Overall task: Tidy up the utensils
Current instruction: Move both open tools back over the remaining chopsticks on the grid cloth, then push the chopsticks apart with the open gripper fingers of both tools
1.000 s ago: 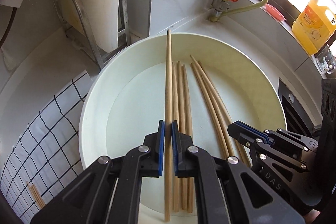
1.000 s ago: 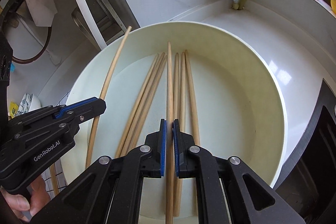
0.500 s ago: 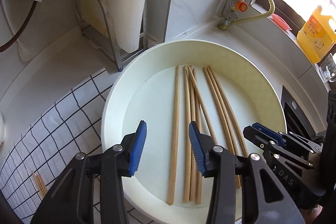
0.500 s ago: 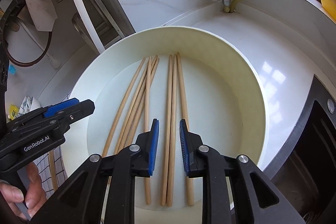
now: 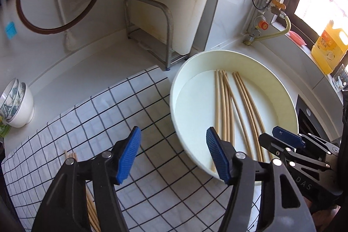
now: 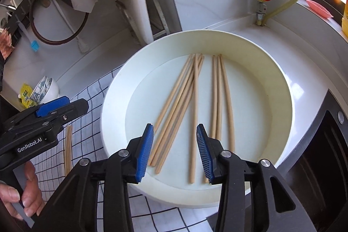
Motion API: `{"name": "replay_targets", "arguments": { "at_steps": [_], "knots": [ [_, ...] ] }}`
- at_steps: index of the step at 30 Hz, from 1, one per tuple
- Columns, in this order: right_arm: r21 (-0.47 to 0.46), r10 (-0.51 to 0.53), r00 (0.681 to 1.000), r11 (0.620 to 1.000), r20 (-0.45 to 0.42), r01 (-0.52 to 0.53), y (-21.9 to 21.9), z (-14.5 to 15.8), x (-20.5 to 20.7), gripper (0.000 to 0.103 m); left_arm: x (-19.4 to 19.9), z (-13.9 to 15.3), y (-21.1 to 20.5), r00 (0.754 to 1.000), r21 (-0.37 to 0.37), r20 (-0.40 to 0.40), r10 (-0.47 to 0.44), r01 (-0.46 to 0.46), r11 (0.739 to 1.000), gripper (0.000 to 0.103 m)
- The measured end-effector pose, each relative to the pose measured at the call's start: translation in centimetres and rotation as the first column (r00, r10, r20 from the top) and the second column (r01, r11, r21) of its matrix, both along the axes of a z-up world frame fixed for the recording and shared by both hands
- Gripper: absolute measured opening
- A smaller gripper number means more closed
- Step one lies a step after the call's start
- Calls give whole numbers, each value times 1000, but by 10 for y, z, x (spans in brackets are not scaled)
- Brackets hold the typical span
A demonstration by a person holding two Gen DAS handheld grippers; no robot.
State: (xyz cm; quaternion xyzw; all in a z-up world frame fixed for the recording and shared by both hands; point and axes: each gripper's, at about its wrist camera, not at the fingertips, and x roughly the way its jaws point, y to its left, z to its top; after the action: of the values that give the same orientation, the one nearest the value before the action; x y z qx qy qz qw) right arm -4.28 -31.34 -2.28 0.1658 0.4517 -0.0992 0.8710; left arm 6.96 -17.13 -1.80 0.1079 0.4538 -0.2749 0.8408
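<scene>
Both my left tongs [image 5: 173, 153] and right tongs [image 6: 175, 152] have let go, leaving the pale wooden chopsticks [image 6: 195, 110] in the round cream basin [image 6: 282, 90], probably regrouped.

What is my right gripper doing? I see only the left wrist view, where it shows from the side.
Observer: The right gripper is open and empty, above the near ends of the chopsticks in the basin.
Operator: And the sticks on the cloth? They are half hidden here.
Observer: A small bundle lies on the cloth, left of the basin, not touching it.
</scene>
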Motion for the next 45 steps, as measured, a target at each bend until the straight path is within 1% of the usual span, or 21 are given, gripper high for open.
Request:
{"name": "replay_targets", "arguments": {
  "at_steps": [5,9,12,16,19,23,25,30,33,38,45],
  "knots": [
    [-11,85,996,996,2,-85,41,6,2,45,-4,1,50,997,-13,-6,82,-82,997,65],
    [-21,174,985,984,-17,-175,77,6,7,48,-5,-7,91,987,-15,-38,158,-159,987,66],
    [-21,231,972,972,-34,-232,101,3,12,49,-5,-14,122,975,-6,-53,217,-218,976,66],
    [-19,298,953,954,-58,-299,128,-4,19,50,-7,-23,156,959,22,-54,278,-277,961,66],
    [-14,340,937,939,-79,-342,149,-13,26,51,-10,-30,179,945,44,-56,322,-320,946,66],
    [11,384,918,923,-105,-384,171,-31,37,51,-12,-41,208,922,55,-80,378,-375,926,68],
    [22,407,905,913,-122,-408,183,-41,43,51,-14,-46,220,911,68,-85,403,-398,915,70],
    [38,448,881,893,-152,-448,211,-66,58,51,-16,-59,245,889,86,-101,446,-439,894,70],
    [39,470,865,881,-177,-471,226,-80,64,51,-18,-66,257,881,90,-115,459,-451,888,70],
    [39,490,846,869,-210,-494,244,-95,65,51,-21,-76,268,873,95,-132,469,-460,883,70],
    [-1,479,846,870,-233,-493,257,-104,64,51,-24,-87,273,874,96,-152,461,-451,887,70]
  ]
}}
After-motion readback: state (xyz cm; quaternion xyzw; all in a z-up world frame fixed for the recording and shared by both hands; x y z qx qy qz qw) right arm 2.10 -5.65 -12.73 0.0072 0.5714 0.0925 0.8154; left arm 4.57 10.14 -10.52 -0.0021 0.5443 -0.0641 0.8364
